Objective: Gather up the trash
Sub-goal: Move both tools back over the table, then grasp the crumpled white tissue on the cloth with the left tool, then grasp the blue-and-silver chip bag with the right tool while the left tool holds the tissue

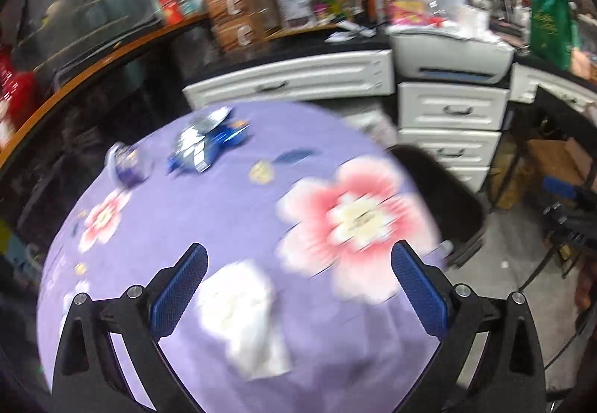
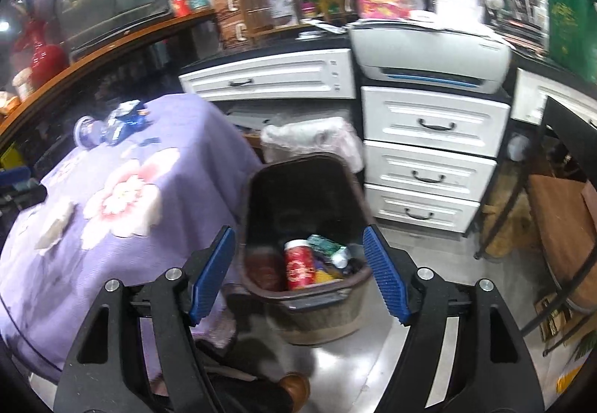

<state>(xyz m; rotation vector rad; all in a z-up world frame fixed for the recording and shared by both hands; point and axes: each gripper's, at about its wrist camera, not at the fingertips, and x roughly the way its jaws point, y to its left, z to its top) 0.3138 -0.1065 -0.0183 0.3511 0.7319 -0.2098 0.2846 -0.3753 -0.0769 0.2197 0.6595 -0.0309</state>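
A crumpled white tissue (image 1: 242, 319) lies on the purple flowered tablecloth (image 1: 209, 219), just beyond and between my left gripper's (image 1: 298, 282) wide-open blue pads, untouched. Farther back lie a shiny blue wrapper (image 1: 203, 148), a small clear cup (image 1: 128, 166) on its side, and small scraps (image 1: 261, 172). My right gripper (image 2: 298, 237) hovers open and empty over the dark brown bin (image 2: 298, 159) on the floor beside the table. Inside the bin are a red can (image 2: 298, 263) and other wrappers. The right wrist view also shows the tissue (image 2: 56, 222) and the wrapper (image 2: 123, 120).
White drawers (image 2: 429, 170) with a printer (image 2: 429, 58) on top stand behind the bin. A white-lined basket (image 2: 313, 137) sits between them. A curved wooden counter (image 2: 112, 47) runs behind the table, a wooden stool (image 2: 559, 245) stands at right, and a person's brown shoe (image 2: 294, 387) is near the bin.
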